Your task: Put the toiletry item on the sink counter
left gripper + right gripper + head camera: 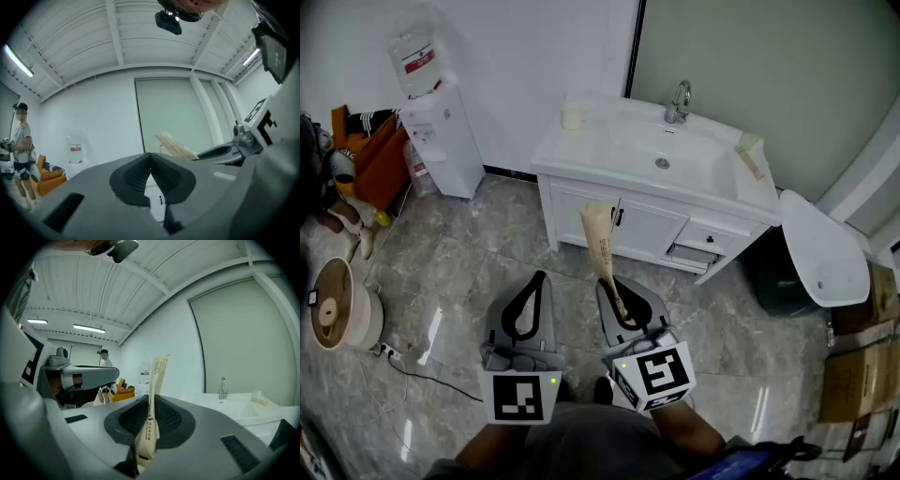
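A long tan paper-wrapped toiletry packet (602, 247) (152, 404) stands up from my right gripper (619, 302), which is shut on its lower part. The packet also shows as a tan strip (176, 145) in the left gripper view. My left gripper (525, 309) (150, 176) is shut with nothing between its jaws. Both grippers hang over the marble floor, in front of the white sink counter (591, 141) (243, 401) with its basin and chrome tap (677, 101) (223, 387). Neither gripper touches the counter.
A small cup (573, 117) sits on the counter's left end and a tan item (750, 150) at its right. A water dispenser (441, 122) stands left of the cabinet, a white-lidded bin (816, 248) to the right. A person (21, 154) stands far left near orange seating (370, 155).
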Demonstrator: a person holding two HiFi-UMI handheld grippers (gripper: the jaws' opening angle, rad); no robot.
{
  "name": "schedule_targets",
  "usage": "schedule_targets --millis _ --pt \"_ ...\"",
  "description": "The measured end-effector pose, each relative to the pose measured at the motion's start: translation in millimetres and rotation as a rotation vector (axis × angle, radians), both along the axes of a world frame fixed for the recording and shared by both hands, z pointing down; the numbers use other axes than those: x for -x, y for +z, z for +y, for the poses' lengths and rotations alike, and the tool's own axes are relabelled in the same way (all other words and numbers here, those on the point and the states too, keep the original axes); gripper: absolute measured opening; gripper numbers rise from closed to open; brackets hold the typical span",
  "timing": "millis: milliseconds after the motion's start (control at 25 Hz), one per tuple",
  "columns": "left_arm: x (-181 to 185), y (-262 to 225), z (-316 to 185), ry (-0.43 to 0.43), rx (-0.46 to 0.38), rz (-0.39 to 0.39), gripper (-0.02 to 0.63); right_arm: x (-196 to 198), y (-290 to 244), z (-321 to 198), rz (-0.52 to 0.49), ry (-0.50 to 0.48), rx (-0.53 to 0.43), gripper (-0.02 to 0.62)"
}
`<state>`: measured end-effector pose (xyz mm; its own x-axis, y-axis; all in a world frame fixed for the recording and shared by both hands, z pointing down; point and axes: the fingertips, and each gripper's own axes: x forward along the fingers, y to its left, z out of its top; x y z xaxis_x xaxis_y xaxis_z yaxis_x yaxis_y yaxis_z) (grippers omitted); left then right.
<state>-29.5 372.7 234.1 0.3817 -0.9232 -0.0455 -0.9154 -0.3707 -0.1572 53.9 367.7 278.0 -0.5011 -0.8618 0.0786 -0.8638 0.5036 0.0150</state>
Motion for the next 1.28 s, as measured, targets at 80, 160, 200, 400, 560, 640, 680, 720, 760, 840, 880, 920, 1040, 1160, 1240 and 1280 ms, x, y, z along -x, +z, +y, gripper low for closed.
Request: schedule_targets --millis 80,160,200,400,560,640,680,720,760,840,880,920,1040,1160,1240,1280 --pt "-6 1 1 0.001 -0.001 -0.008 0.011 -6 1 1 -0.002 -0.001 -0.002 0.044" --pt "-13 3 2 0.001 -0.003 -0.017 0.011 -15 5 2 0.001 -0.001 0.007 0.043" --pt "-17 3 2 0.000 -0.003 -0.021 0.011 -20 8 2 0.004 -0.001 0.019 0.043" --pt "-39 7 4 -0.012 0.014 -0.032 0.011 -41 6 1 -0.036 -0.016 0.004 0.043" --pt "-59 12 7 -0.017 0.017 -0.057 0.011 -56 7 2 -0.051 -0.033 0.013 0.044" --pt "-66 18 9 -0.024 0.031 -0.065 0.011 -64 13 -1 -0.053 -0.037 0.017 0.044" --pt "-68 22 10 -0.030 0.041 -0.066 0.011 -66 17 -3 -0.053 -0.039 0.022 0.044" --pt "-67 25 11 -0.038 0.051 -0.066 0.011 -67 21 -4 -0.054 -0.042 0.031 0.044" --pt "-66 27 11 -0.047 0.060 -0.067 0.011 -66 24 -4 -0.056 -0.047 0.042 0.044" --pt "-61 29 7 -0.061 0.068 -0.071 0.011 -61 27 -7 -0.063 -0.058 0.063 0.044" --pt "-58 30 4 -0.066 0.069 -0.073 0.011 -59 28 -9 -0.066 -0.061 0.070 0.044" --pt "-54 32 1 -0.070 0.070 -0.072 0.011 -56 31 -13 -0.065 -0.066 0.076 0.044" --pt "-42 40 -8 -0.085 0.089 -0.060 0.011 -46 38 -23 -0.055 -0.078 0.085 0.044" --pt "-27 47 -26 -0.088 0.101 -0.046 0.011 -33 44 -40 -0.045 -0.077 0.097 0.044" --pt "-15 50 -42 -0.091 0.107 -0.030 0.011 -23 49 -55 -0.036 -0.071 0.104 0.044" --pt "-8 52 -51 -0.093 0.113 -0.029 0.011 -16 50 -64 -0.031 -0.071 0.109 0.044"
